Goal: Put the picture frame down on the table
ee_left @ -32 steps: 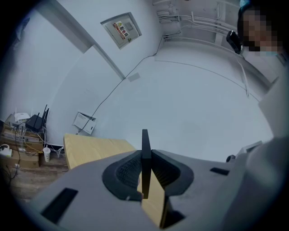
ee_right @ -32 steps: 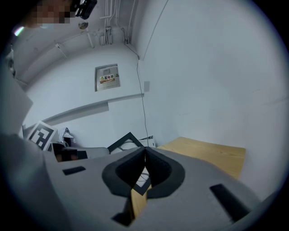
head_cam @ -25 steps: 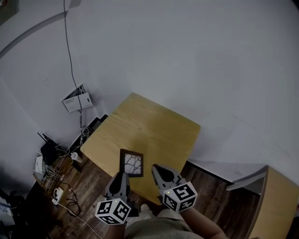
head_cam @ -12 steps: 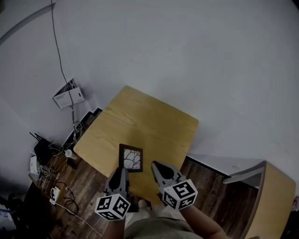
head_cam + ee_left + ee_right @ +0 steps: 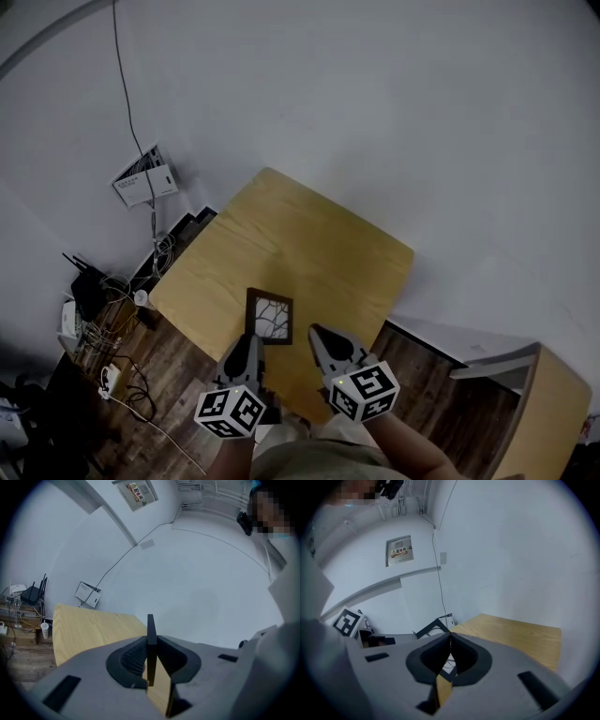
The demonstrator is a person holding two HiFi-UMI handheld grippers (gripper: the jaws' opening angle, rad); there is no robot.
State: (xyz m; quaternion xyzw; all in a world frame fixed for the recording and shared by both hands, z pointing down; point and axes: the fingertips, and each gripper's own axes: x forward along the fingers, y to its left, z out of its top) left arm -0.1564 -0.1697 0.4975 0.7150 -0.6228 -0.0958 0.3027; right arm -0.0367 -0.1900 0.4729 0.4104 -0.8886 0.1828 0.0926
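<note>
Both grippers have sunk a little and moved forward over the near edge of the counter point(image 5: 309, 244) since a second ago, carrying the picture frame point(image 5: 269, 319) along. The left gripper point(image 5: 248, 340) has its fingers point(image 5: 131, 656) clamped on the frame's near edge. The right gripper point(image 5: 319, 334), just beside it, has its fingers pressed together, empty.

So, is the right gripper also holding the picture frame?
No, the right gripper's jaws stand together with nothing between them, while the picture frame is clamped edge-on in the left gripper.
</note>
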